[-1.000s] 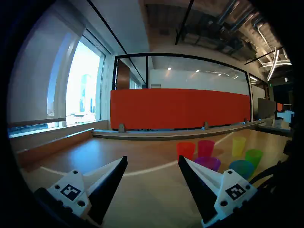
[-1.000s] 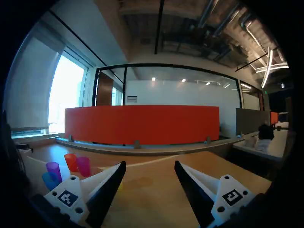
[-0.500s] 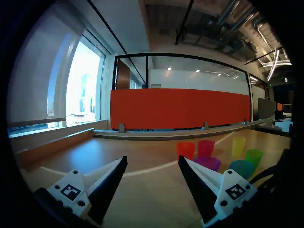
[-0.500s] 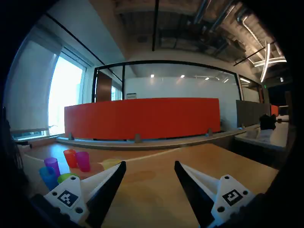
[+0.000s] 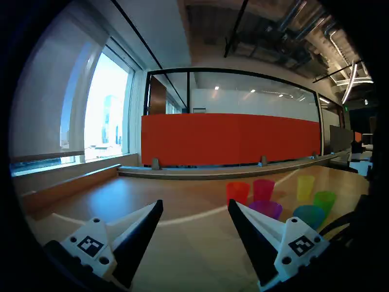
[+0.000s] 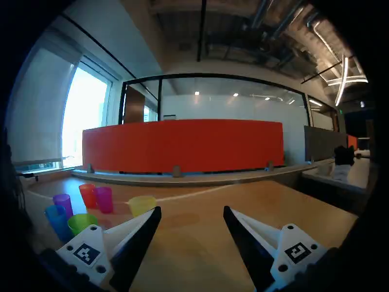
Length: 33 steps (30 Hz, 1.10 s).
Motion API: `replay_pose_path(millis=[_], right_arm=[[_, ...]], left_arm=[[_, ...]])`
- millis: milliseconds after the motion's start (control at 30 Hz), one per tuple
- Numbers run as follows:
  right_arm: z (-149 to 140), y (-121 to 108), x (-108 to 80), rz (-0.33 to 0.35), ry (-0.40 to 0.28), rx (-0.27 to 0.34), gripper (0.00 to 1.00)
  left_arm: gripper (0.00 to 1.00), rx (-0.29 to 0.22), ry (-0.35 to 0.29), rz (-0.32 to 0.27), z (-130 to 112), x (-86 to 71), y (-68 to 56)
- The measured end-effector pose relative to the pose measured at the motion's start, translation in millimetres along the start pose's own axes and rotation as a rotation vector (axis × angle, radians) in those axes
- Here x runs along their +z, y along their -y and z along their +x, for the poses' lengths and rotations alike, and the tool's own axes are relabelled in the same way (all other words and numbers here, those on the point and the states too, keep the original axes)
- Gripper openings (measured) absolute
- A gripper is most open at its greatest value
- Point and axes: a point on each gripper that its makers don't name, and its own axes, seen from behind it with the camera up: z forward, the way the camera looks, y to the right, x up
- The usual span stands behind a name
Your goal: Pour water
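Whether any cup holds water cannot be told, since each one is seen from the side and low. In the left gripper view the purple cup, in front of the red cup, is partly hidden behind one finger of the left gripper. The blue cup, further from the red cup on the same side, has its base cut off by that finger. A dark cable beyond it is hard to make out. In the right gripper view, a dark object on a pale desk far across the room from the red cup is too small to identify. The six cups are translucent coloured plastic, upright and grouped close together. The pink cup stands just beside the red cup, and the yellow cup and green cup stand a little further off. The left gripper's tongs stand wide apart with nothing between them, and those of the right gripper are equally wide and empty. All the cups stand on a smooth wooden table. Behind the red cup a long orange partition runs under a glass wall, with a bright window to one side and bare pipes overhead.
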Motion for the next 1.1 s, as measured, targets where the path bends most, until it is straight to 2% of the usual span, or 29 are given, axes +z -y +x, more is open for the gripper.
replay_pose_path(millis=[500, 1100], right_arm=[[0.5, -0.2, -3.7, -0.009, -0.008, -0.026, 0.99], [1.2, -0.7, -3.6, -0.01, -0.005, -0.025, 0.99]], left_arm=[[1.0, 0.0, 0.0, 0.0, 0.0, 0.1, 0.1], [1.0, 0.0, 0.0, 0.0, 0.3, 0.4, 0.1]])
